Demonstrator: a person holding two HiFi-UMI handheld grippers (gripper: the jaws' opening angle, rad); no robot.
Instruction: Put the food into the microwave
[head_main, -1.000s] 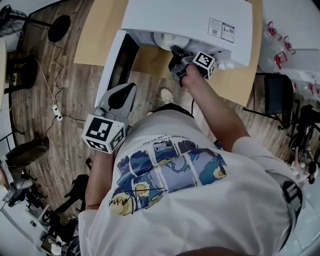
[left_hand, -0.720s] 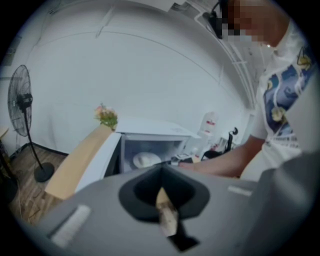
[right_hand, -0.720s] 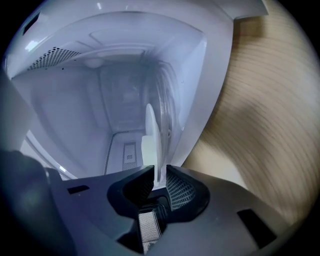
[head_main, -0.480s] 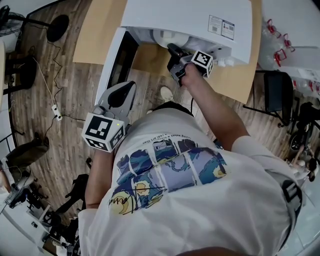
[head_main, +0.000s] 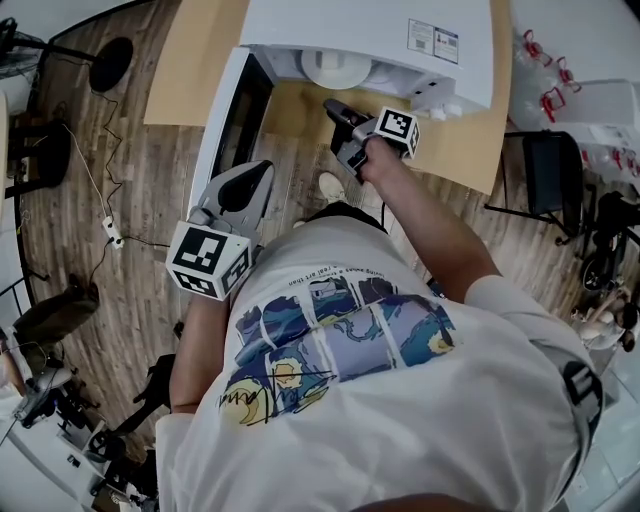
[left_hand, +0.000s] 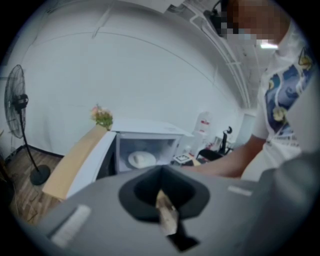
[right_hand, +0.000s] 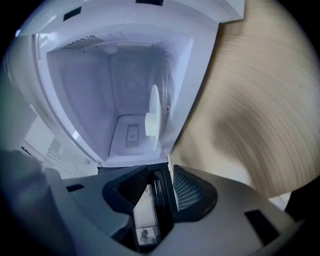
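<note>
The white microwave (head_main: 370, 30) stands on a wooden table (head_main: 470, 150), its door (head_main: 215, 130) swung open to the left. Inside it a white plate (head_main: 335, 68) with pale food rests on the cavity floor; the plate (left_hand: 141, 159) also shows in the left gripper view, and as a tilted disc (right_hand: 155, 117) in the right gripper view. My right gripper (head_main: 333, 108) is just outside the opening, apart from the plate. Its jaws are opening and nothing is between them (right_hand: 160, 192). My left gripper (head_main: 262, 170) hangs near my body, shut and empty.
A standing fan (left_hand: 20, 105) and a small flower bunch (left_hand: 102, 116) are to the left of the microwave. A dark chair (head_main: 555, 180) stands at the right of the table. Cables and gear lie on the wood floor at the left.
My right gripper has drawn back out of the microwave opening toward me and its jaws have spread apart. The plate stays inside. The left gripper has kept still.
</note>
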